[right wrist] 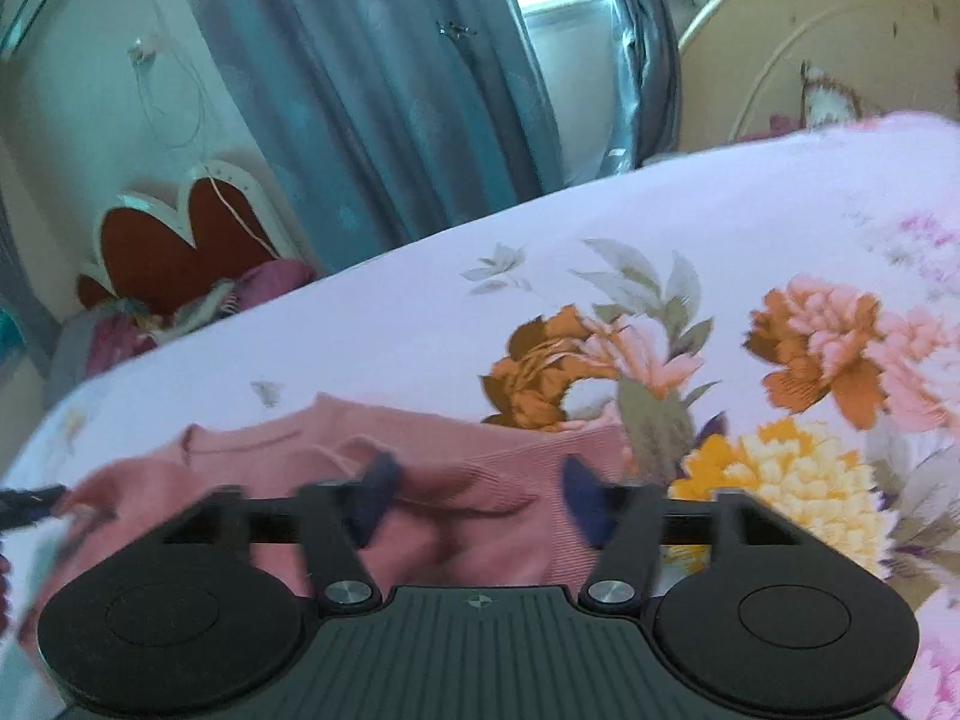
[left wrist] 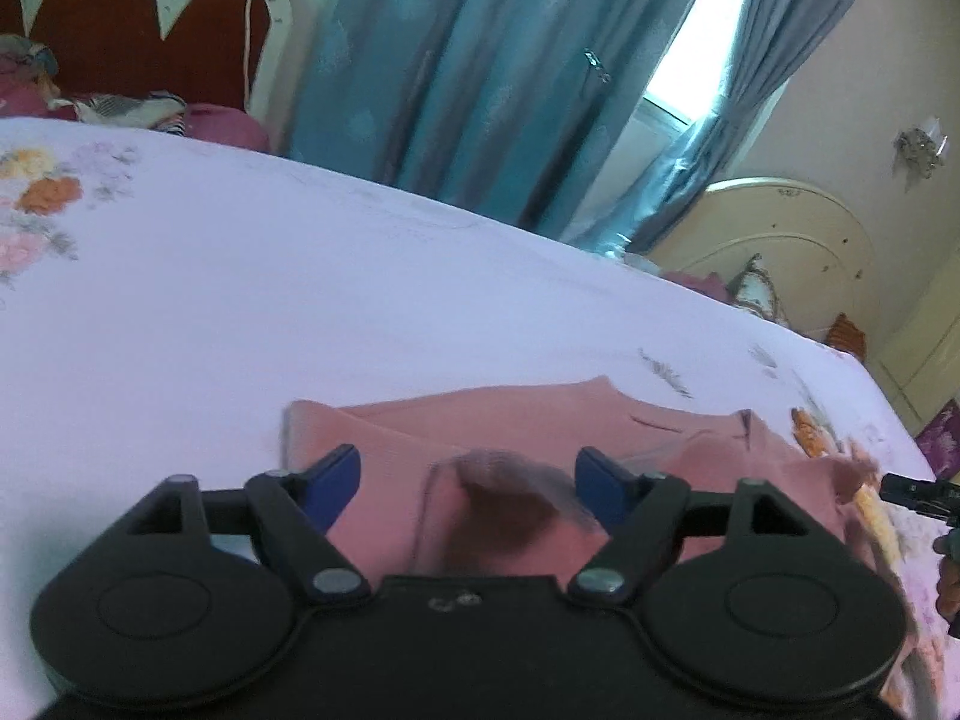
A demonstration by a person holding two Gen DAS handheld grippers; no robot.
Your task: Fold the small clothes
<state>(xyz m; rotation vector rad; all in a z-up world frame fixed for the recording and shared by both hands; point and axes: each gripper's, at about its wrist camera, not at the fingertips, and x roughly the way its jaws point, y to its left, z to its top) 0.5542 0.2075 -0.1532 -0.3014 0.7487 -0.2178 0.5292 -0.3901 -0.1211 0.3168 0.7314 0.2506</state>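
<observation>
Both hand-held grippers are hovering low over a pink top that is lying on the bed, and neither is gripping anything: the left hand-held gripper is standing wide open with its blue fingertips spread either side of a raised fold of the cloth, and the right hand-held gripper is likewise spread wide above the ribbed pink cloth. The top is resting flat but rumpled near the bed's near edge, a sleeve or side panel seemingly already lying across its body, so the folding is probably part-way along and a fresh grasp is being lined up. Blur is hiding whether any fingertip is touching the cloth. Next, each pair of fingertips is likely needing to come down onto an edge, pinch only the layers meant to move, and carry them over evenly. Around the top, the floral bedsheet is stretching away toward blue curtains and a red headboard
</observation>
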